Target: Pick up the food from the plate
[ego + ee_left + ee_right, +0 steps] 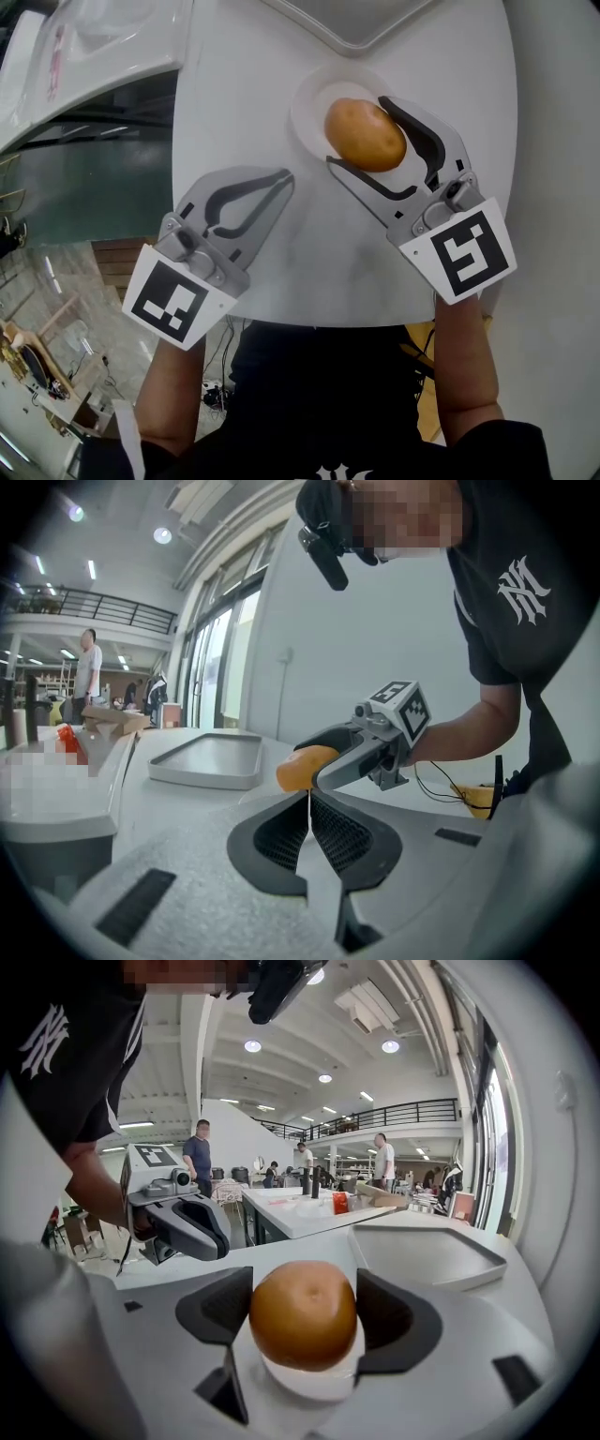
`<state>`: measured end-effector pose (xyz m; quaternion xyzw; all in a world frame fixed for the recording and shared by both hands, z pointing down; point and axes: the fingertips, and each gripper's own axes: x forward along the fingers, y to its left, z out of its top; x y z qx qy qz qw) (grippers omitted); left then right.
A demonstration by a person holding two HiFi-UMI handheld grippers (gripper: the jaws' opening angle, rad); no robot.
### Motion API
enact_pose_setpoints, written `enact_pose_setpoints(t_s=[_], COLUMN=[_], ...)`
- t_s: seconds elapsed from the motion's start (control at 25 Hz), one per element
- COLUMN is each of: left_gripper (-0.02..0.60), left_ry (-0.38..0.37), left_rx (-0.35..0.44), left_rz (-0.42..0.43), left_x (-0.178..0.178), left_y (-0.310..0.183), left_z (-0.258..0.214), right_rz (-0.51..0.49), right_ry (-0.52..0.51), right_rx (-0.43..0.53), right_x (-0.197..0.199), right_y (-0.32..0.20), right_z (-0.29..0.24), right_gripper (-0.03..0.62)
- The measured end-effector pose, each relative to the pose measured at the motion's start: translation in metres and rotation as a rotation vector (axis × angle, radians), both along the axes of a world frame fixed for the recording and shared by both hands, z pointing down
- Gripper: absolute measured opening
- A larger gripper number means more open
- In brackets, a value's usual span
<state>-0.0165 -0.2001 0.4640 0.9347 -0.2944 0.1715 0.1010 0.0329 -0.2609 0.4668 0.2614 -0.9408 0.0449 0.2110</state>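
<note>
Brown potato [365, 134] on plate [307, 108], right gripper [357, 130] clasping it, grey tray [375, 21] beyond

The left tool [281, 180] is held forward on the left forearm [167, 394], jaws pressed together with nothing between them. The right tool [359, 131] is extended farther ahead on the right forearm [466, 361], jaws seated against both sides of the food [367, 141].

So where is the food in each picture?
Head view: food upper middle, between the jaws of the right gripper.
Left gripper view: food at centre, above the shut jaws.
Right gripper view: food low centre, between the jaws.
Shared landmark: the tray, just past it.
</note>
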Motion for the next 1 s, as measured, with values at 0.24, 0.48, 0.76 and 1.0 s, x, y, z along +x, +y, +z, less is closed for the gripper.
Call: enact_pose_setpoints(t_s=[0.24,0.48,0.76,1.0], left_gripper=[0.009,0.009,0.009,0.009], left_ry=[0.011,0.038,0.1,0.138], left_rx=[0.098,0.173,0.279,0.277], left_rz=[0.023,0.038,0.079,0.07], left_x=[0.004,0.0,-0.002,-0.017], left_y=[0.039,0.068,0.148,0.197], left_z=[-0.066,-0.102,-0.182,-0.216], right_rz=[0.048,0.083,0.141,0.16], right_ry=[-0.056,-0.099,-0.181,-0.164], right_rx=[0.092,0.186,0.309,0.379], right_x=[0.008,0.007,0.008,0.003], right_y=[0.046,0.082,0.182,0.25], right_z=[-0.076,-0.126,-0.23,-0.267], right_gripper=[0.344,0.344,0.344,0.344])
